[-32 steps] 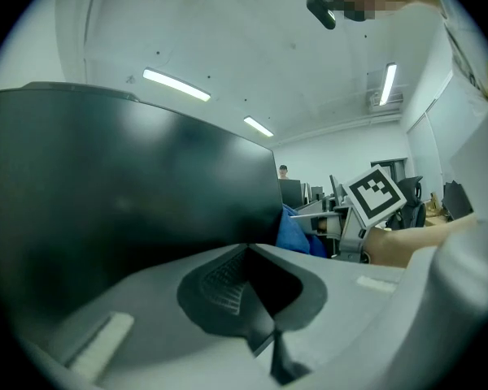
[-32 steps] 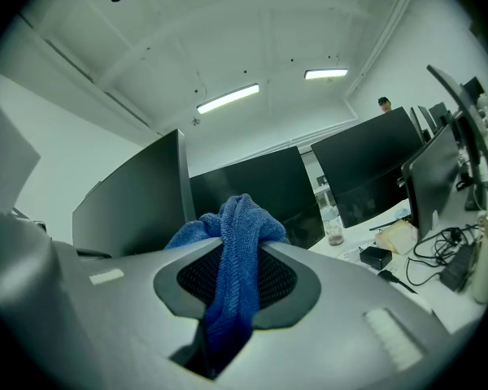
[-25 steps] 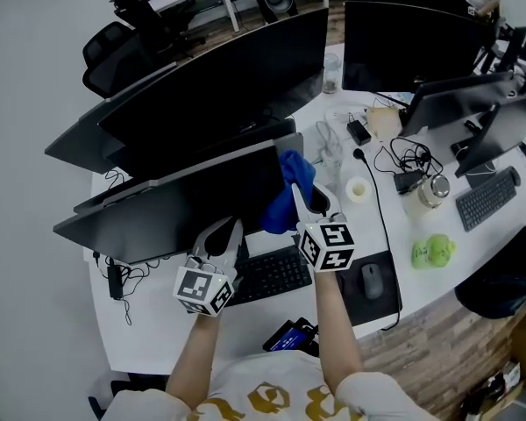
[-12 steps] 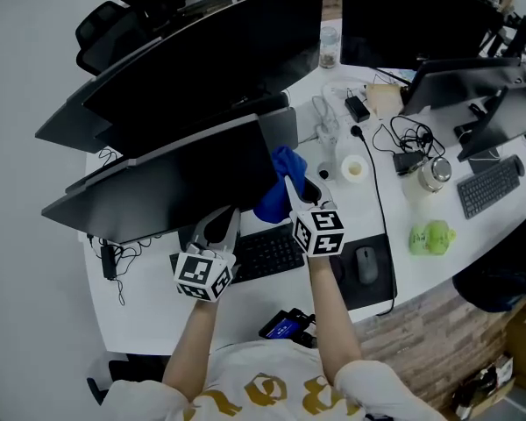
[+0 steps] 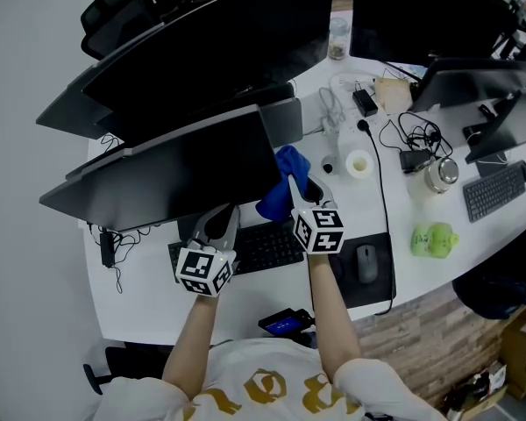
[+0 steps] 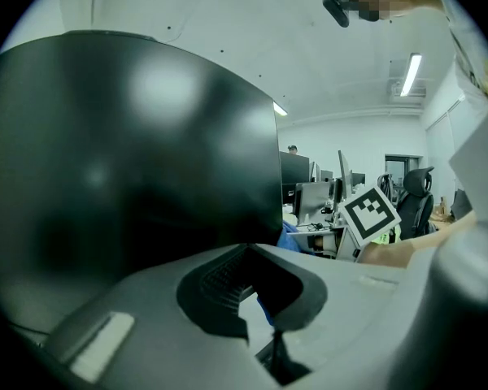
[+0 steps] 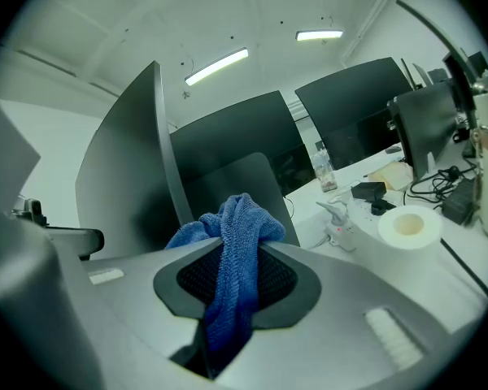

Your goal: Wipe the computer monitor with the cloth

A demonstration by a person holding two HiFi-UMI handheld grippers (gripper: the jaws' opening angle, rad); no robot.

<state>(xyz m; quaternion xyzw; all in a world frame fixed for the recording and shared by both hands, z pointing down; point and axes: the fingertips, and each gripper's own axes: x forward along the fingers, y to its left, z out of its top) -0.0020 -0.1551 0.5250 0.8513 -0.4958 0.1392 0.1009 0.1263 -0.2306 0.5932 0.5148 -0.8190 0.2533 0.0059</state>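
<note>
The cloth (image 5: 285,167), pinched in the right gripper (image 5: 302,187) at frame centre, sits beside the monitor (image 5: 175,178); the left gripper (image 5: 221,217) is closed and empty.

Both my forearms reach forward, side by side.
Left gripper (image 5: 219,220) jaws together (nothing between them); right gripper (image 5: 301,193) clamped on the cloth (image 5: 277,202).

Even overhead brightness, fisheye-bent dark corners.

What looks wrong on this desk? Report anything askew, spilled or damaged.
Nothing spilled or damaged. The only mess is loose black cables tangled on the desk right of the monitor. The blue cloth sits bunched in the right tongs.
</note>
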